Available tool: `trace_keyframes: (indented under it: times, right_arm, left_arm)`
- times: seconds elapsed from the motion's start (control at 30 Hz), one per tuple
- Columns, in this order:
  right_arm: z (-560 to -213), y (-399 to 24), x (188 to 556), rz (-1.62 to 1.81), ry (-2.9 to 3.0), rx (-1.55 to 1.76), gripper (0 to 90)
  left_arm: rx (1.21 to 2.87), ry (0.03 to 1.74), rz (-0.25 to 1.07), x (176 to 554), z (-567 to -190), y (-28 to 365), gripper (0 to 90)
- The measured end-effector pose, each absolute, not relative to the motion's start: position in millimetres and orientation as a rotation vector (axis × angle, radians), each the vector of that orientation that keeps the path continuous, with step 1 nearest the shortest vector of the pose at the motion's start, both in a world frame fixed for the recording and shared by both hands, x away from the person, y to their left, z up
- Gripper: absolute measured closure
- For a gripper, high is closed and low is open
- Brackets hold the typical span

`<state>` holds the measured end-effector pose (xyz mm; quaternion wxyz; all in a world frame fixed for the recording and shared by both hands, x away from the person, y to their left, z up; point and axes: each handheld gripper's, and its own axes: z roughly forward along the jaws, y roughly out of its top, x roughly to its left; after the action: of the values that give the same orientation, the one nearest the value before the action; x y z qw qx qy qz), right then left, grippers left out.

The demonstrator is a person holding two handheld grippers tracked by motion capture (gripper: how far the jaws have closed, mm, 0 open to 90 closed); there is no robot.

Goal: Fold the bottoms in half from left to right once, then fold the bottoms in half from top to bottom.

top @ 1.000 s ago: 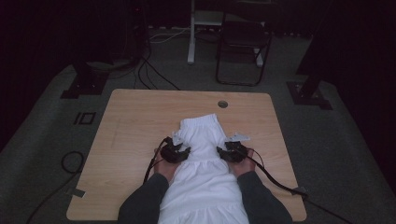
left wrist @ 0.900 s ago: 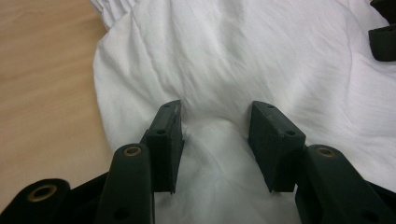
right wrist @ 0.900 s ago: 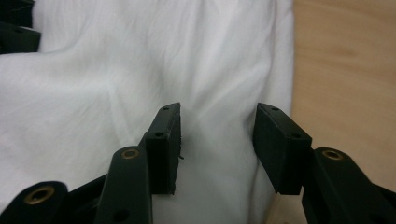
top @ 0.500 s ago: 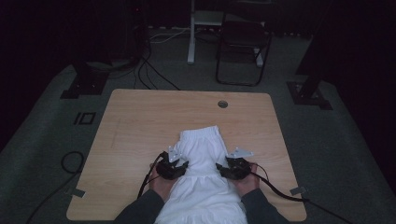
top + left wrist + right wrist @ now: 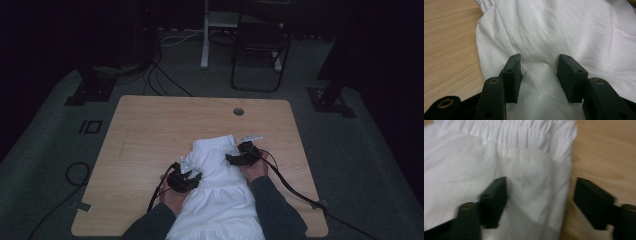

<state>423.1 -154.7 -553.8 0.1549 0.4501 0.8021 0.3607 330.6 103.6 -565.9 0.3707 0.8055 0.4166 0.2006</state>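
In the left gripper view the left gripper [image 5: 539, 75] has its jaws about half apart, with a raised fold of the white garment [image 5: 564, 32] bunched between the black pads; the cloth touches the inner faces, so it looks pinched, though loosely. In the right gripper view the right gripper [image 5: 540, 202] has just been opening: its jaws stand wide, one pad resting on the cloth, the other over bare wood beyond the garment's edge, and the hem between them is released, not squeezed. The garment is thin, soft white fabric, creased and rumpled, with a gathered, finely pleated elastic band along the top of that view. In the high view it lies at the lower middle of the frame on the table [image 5: 150, 125], a pale wood-grain top with rounded corners and a small round hole [image 5: 238, 111] near its far edge; its lower part runs toward the bottom edge of the frame between the person's dark sleeves. The left gripper [image 5: 184, 177] sits on the garment's left edge, the right gripper [image 5: 243, 154] higher up on its right edge. A folding chair [image 5: 260, 45] stands on the dark floor beyond the table, at the upper centre, and cables trail at the left.
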Motion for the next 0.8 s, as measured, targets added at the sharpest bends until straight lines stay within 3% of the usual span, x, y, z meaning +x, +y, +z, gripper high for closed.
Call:
trace_keyframes:
  times: [0.2, 0.3, 0.5, 0.7, 0.8]
  right_arm:
    - [-558, -150, 420, 0.993, 2.292, 1.252, 46.7]
    - [-560, -151, 419, 1.009, 2.283, 1.236, 50.5]
    - [-560, -151, 418, 1.043, 2.284, 1.240, 68.6]
    - [-561, -156, 420, 1.078, 2.270, 1.284, 78.9]
    - [-561, -157, 421, 1.092, 2.272, 1.292, 80.3]
  left_arm:
    - [2.059, 1.069, 0.482, 332, -566, 106, 51.7]
    - [2.063, 1.081, 0.462, 337, -557, 111, 45.4]
    - [1.961, 1.074, 0.400, 364, -524, 124, 30.1]
    - [2.021, 1.130, 0.348, 401, -535, 110, 18.8]
    - [2.026, 1.174, 0.294, 409, -547, 106, 17.6]
